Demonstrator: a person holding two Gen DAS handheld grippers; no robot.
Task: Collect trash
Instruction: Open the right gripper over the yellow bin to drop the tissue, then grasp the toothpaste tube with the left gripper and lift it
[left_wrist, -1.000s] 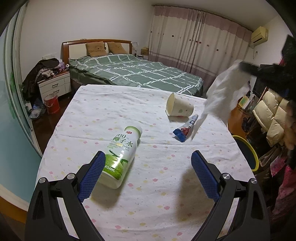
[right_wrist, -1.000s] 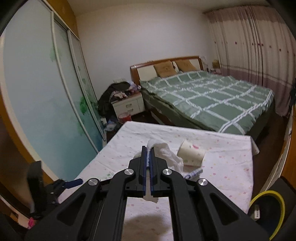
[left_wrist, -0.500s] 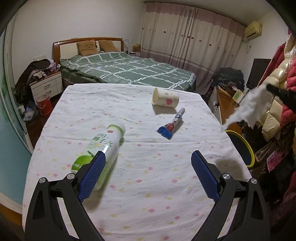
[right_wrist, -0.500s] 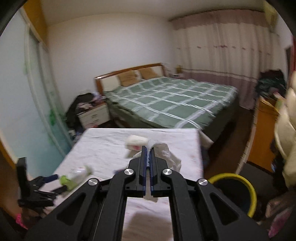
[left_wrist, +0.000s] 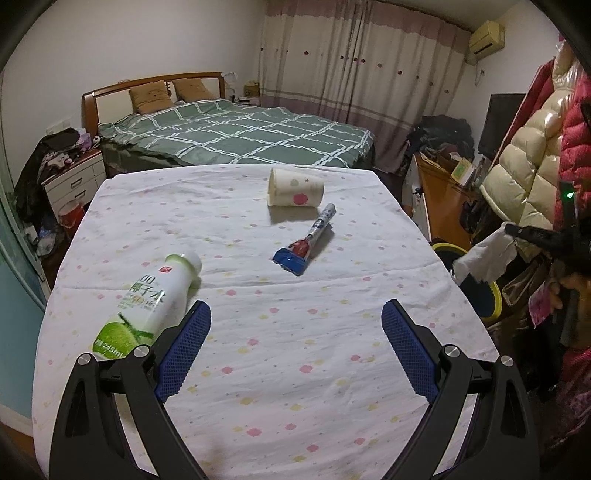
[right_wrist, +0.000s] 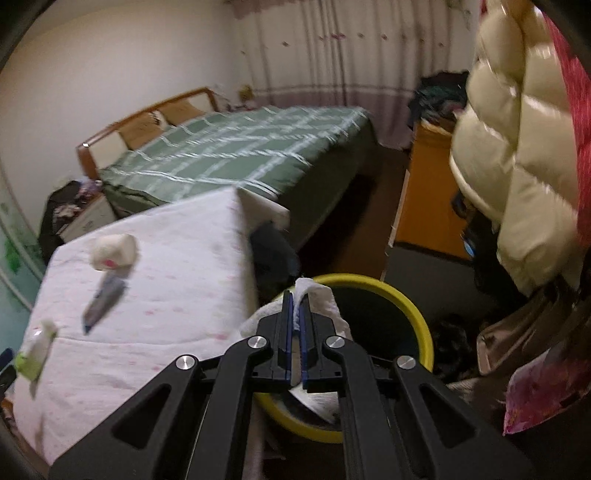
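Tissue (right_wrist: 320, 300) (pinched) now hangs over yellow bin (right_wrist: 413, 314); earlier above table.

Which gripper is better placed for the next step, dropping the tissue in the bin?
Right. The right gripper is shut on the tissue and sits over the yellow-rimmed bin. The left gripper is open and empty above the table, near the bottle.

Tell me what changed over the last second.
The right gripper, shut on the tissue throughout, carried it from above the table out to the right, over the yellow-rimmed bin. The left gripper stayed open above the table. Bottle, cup and wrapper still lie untouched.
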